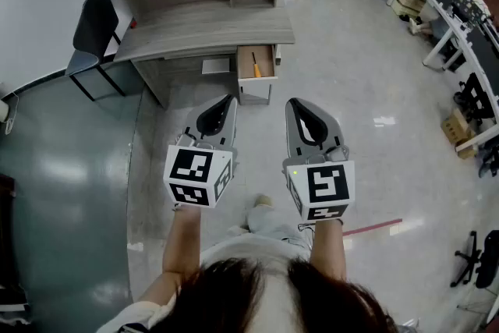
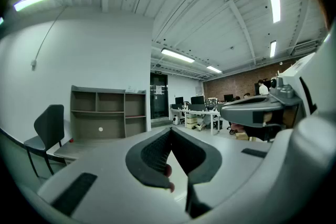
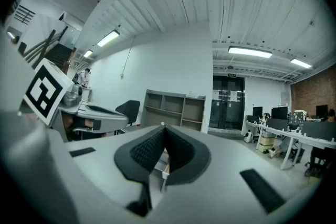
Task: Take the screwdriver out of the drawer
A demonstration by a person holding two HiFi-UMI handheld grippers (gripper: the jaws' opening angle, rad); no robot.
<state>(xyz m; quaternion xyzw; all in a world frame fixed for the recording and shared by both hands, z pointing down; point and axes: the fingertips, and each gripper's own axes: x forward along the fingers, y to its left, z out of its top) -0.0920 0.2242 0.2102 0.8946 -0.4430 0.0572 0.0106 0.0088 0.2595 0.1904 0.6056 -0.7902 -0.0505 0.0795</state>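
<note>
Head view: left gripper [image 1: 221, 111] and right gripper [image 1: 302, 115] were held up side by side, well short of the desk [image 1: 203, 29]. The drawer [image 1: 267, 62] under the desk's right end stood open, with the screwdriver [image 1: 256, 68] lying inside it, left of centre, orange handle toward the near end as far as I could tell. Left gripper view: jaws met at the tips, nothing between them. Right gripper view: same, tips together and empty, and what looked like the drawer showed low through the gap behind the pads. Judgement: this was the approach step. To do it well, walk in, spread one gripper's jaws before it gets there, come down from above and close across the handle, not the thin shaft. Clearances: bare floor [image 1: 351, 74] between person and drawer, so a straight run in. Mind the desk's near edge just above the drawer's far end and the drawer's side walls either side of the tool. The chair [image 1: 95, 21] sat well left, out of the way.
</note>
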